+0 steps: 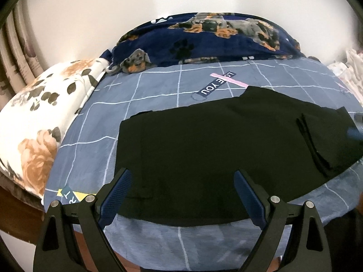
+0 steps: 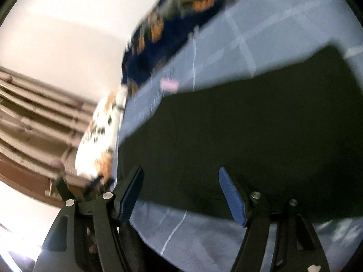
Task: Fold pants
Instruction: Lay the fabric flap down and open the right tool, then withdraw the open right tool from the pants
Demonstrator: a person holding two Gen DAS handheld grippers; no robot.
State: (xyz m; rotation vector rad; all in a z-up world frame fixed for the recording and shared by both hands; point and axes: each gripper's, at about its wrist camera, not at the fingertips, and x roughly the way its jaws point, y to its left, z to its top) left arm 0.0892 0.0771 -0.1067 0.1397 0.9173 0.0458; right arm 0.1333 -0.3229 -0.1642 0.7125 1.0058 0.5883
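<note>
Black pants [image 1: 204,140] lie flat on the grey checked bed sheet [image 1: 158,86], with a folded layer [image 1: 324,140] at their right end. My left gripper [image 1: 181,176] is open and empty, just above the near edge of the pants. In the right wrist view, which is blurred and tilted, the pants [image 2: 249,124] fill the middle. My right gripper [image 2: 181,176] is open and empty over their near edge. A blurred blue shape at the right edge of the left wrist view [image 1: 354,131] is too unclear to name.
A navy dog-print blanket [image 1: 215,38] lies along the far side by the white wall. A white floral pillow [image 1: 43,117] is at the left. Curtains [image 2: 34,117] hang at the far left. The sheet's near edge [image 1: 181,244] drops off below my fingers.
</note>
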